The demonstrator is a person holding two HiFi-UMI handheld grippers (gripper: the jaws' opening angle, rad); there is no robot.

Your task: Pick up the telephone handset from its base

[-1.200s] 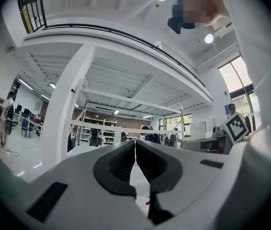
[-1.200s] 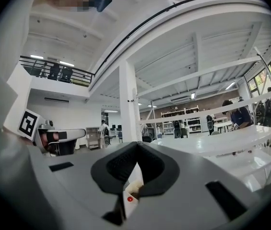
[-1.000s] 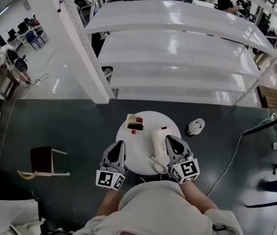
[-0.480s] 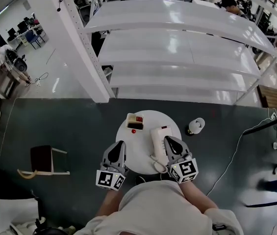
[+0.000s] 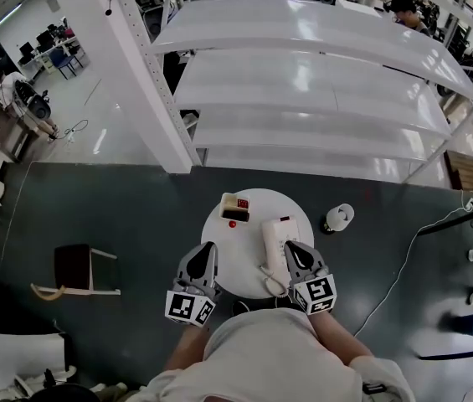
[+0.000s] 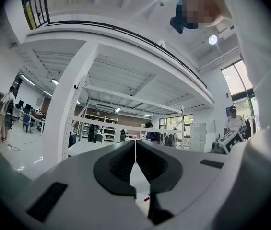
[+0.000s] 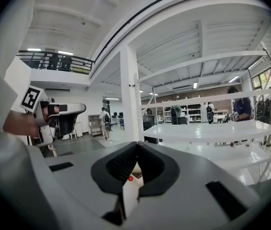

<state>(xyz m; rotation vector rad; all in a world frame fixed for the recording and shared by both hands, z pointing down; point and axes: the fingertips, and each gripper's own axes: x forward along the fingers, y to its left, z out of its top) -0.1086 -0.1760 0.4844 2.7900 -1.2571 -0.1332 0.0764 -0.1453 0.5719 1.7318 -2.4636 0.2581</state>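
Note:
A white telephone (image 5: 275, 243) sits on the round white table (image 5: 234, 258), and its handset (image 5: 269, 248) lies along the base's left side. A coiled cord (image 5: 273, 286) hangs off the table's near edge. My right gripper (image 5: 290, 246) is shut and empty, its tips over the phone's right edge. In the right gripper view its jaws (image 7: 137, 143) meet, with a white surface and a red dot (image 7: 129, 178) showing below them. My left gripper (image 5: 208, 248) is also shut and empty and hovers over the table's left part. In the left gripper view its jaws (image 6: 135, 142) touch.
A small box with a red patch (image 5: 236, 207) and a red button (image 5: 229, 224) sit at the table's far side. On the dark floor stand a white lamp-like object (image 5: 335, 217) and a stool (image 5: 76, 270), and a cable (image 5: 403, 258) runs there. White shelving (image 5: 303, 99) rises behind.
My right gripper has sunk lower beside the telephone, still shut. The left gripper has stayed where it was. The handset has not moved.

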